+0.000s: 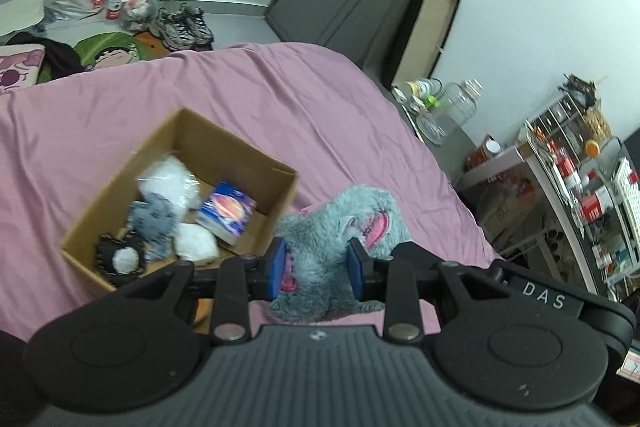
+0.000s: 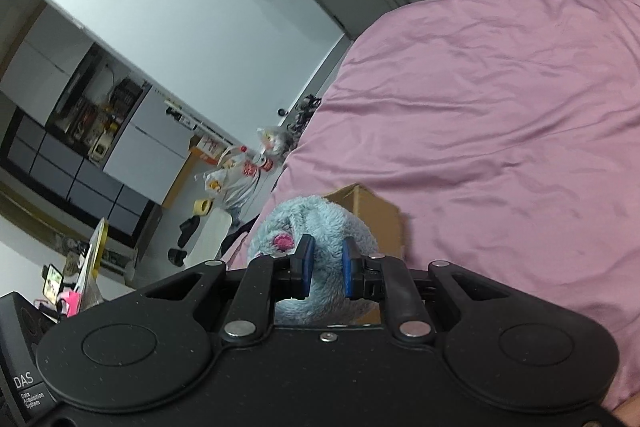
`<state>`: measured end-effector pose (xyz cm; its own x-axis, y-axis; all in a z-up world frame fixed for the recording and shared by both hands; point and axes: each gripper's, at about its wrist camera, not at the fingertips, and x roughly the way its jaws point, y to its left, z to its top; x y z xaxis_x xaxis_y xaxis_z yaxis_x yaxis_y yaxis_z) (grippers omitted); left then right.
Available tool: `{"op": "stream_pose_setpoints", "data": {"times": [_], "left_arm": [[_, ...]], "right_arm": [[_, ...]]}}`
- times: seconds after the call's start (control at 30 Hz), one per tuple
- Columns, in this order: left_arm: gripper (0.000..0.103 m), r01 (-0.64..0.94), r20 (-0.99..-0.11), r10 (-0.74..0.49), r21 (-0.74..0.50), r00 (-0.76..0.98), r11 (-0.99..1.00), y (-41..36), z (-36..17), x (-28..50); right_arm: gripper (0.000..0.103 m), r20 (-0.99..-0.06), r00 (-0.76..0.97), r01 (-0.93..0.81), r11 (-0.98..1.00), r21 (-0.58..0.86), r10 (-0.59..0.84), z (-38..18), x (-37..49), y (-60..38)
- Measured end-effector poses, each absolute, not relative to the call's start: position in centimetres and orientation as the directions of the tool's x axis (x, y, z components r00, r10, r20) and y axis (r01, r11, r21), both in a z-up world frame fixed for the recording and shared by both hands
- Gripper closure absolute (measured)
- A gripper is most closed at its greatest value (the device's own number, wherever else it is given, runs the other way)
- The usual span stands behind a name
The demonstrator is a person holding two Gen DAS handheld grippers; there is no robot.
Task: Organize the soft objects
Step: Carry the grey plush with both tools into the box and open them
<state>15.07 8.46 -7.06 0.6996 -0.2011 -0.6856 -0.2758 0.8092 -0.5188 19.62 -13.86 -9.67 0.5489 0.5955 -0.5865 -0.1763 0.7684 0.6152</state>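
Lettering "DAS" (image 1: 543,295) marks both housings. Left hand-held gripper (image 1: 317,263) and right hand-held gripper (image 2: 326,266) each clamp the grey-blue plush toy (image 1: 340,227), held above the pink bed (image 1: 280,99) beside the cardboard box (image 1: 192,135).

Both the left gripper (image 1: 317,269) and right gripper (image 2: 326,269) are matte black with blue pads. Round discs flank silver-riveted linkage arms. White "DAS" lettering marks each housing.
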Motion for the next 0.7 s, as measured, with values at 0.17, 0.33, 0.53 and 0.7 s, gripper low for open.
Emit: {"op": "stream_pose_setpoints", "data": {"times": [0.17,0.33,0.53,0.7], "left_arm": [[0.072,-0.3,-0.689,-0.199,-0.532,0.697,0.792,11.1,-7.8,14.5],[0.072,-0.327,-0.697,-0.2,-0.544,0.688,0.773,13.4,-8.8,13.9],[0.072,-0.369,-0.708,-0.186,-0.552,0.681,0.748,16.2,-9.9,13.1],[0.072,-0.402,-0.715,-0.181,-0.562,0.675,0.722,18.1,-10.8,12.8]], "right_arm": [[0.088,-0.609,0.533,-0.185,0.783,0.594,0.587,-10.0,19.4,-11.0],[0.088,-0.635,0.51,-0.185,0.795,0.578,0.581,-10.6,19.5,-8.6],[0.088,-0.658,0.478,-0.206,0.803,0.56,0.582,-11.4,19.2,-5.5],[0.088,-0.677,0.458,-0.22,0.811,0.542,0.577,-11.8,19.3,-3.3]]}}
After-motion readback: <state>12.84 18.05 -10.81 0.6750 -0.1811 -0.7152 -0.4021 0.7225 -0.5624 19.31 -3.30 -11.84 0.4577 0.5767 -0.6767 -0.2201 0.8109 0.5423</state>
